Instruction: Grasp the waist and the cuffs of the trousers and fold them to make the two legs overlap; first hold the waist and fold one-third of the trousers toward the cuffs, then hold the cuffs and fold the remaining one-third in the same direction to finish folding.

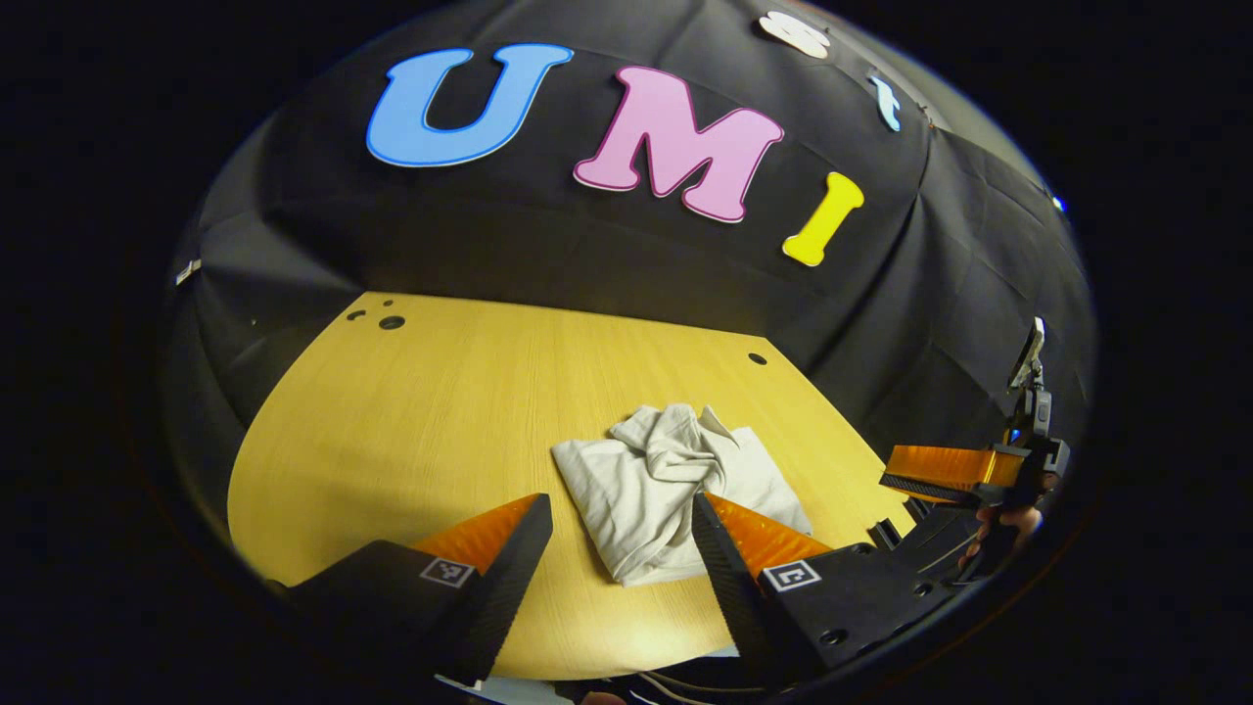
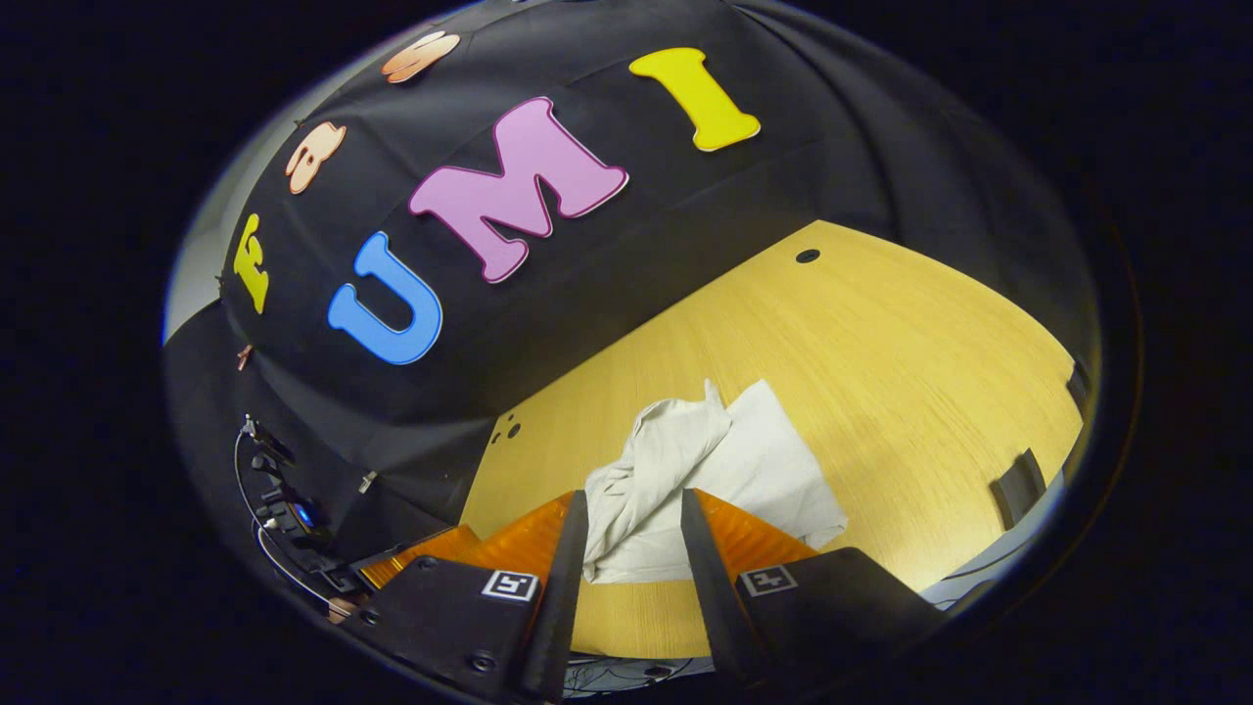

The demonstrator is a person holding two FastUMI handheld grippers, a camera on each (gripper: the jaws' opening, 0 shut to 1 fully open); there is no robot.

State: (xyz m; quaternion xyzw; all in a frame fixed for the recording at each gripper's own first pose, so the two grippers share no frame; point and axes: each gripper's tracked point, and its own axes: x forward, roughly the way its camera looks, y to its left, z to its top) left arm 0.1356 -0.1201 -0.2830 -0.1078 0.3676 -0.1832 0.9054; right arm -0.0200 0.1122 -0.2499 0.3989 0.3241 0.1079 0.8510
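- The left gripper (image 1: 624, 514) has its jaws spread wide and empty above the near table edge; the pale grey-white cotton trousers (image 1: 675, 490), folded into a rumpled bundle, lie just ahead between the fingertips, untouched.
- The right gripper (image 2: 633, 509) is also parted and holds nothing, the trousers (image 2: 705, 475) lying just beyond its tips.
- The bundle rests on the yellow wood-grain table (image 1: 440, 411), near its front edge.
- In the left gripper view, the right gripper (image 1: 945, 470) hovers off the table's right edge.

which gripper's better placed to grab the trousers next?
Marginally the right gripper: its open fingers frame the near edge of the crumpled trousers. The left gripper is open too, trousers more toward one finger.
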